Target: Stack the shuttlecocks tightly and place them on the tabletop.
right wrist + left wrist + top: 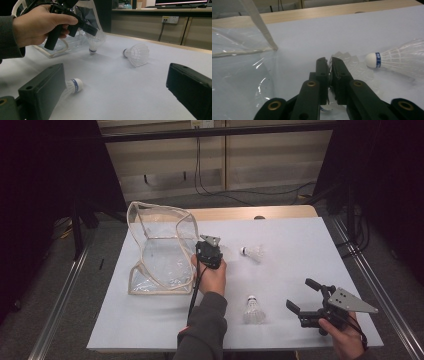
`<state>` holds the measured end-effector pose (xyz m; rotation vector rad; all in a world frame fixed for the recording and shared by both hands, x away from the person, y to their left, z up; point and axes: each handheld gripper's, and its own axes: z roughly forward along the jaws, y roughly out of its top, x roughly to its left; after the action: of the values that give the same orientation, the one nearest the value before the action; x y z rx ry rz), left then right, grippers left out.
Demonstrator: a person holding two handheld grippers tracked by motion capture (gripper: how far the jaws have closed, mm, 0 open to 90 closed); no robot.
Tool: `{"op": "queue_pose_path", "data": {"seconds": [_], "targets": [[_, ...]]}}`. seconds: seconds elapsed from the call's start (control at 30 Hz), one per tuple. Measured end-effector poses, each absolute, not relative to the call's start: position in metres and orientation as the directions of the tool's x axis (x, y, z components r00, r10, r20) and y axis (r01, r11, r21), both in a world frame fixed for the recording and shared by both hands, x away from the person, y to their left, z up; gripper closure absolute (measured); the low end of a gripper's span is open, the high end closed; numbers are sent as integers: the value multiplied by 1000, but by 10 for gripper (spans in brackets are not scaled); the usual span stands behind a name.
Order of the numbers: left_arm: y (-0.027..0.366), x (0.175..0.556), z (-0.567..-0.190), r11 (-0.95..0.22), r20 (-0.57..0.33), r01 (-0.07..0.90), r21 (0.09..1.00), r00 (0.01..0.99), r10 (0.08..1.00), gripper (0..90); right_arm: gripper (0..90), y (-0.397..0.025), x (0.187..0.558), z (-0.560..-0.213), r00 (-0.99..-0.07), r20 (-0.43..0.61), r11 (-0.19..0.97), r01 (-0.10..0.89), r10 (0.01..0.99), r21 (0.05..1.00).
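Left gripper view: left tongs (329, 65) pinching a shuttlecock (347, 65) beside the clear bag (239, 75).
Right tongs (304, 296) spread wide above the counter (300, 250).

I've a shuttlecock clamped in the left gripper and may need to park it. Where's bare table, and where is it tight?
Free: the far-right stretch beyond the lying shuttlecock, and the near-left corner in front of the clear bag. Crowded: the middle, where the left gripper holds its shuttlecock beside the bag, and near-right, between the near shuttlecock and the open right gripper.

High view looks down; claw views skim the shared table (300, 245).
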<state>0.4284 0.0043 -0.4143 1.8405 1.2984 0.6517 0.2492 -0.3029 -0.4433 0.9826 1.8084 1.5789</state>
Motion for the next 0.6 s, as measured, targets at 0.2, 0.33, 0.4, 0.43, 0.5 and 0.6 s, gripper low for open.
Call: {"op": "queue_pose_path", "data": {"seconds": [0.2,0.33,0.4,0.43,0.5,0.6], "targets": [[-1,433,-420,-149,-99,564,812,385,917,758,16,-302,249,-444,-589,66,48,175,805,983],[-3,437,-423,-133,-128,568,813,396,909,726,16,-303,249,-443,-589,66,48,176,806,983],[-4,439,-425,-121,-147,575,809,396,906,711,16,-303,250,-444,-591,65,47,173,804,984],[-4,440,-425,-120,-151,579,806,399,904,700,16,-303,250,-444,-589,66,47,174,805,984],[-6,441,-426,-118,-160,579,807,406,900,689,16,-303,250,-444,-589,65,48,174,805,984],[-8,442,-427,-113,-166,580,807,406,899,671,16,-303,250,-444,-590,65,48,174,805,984]]}}
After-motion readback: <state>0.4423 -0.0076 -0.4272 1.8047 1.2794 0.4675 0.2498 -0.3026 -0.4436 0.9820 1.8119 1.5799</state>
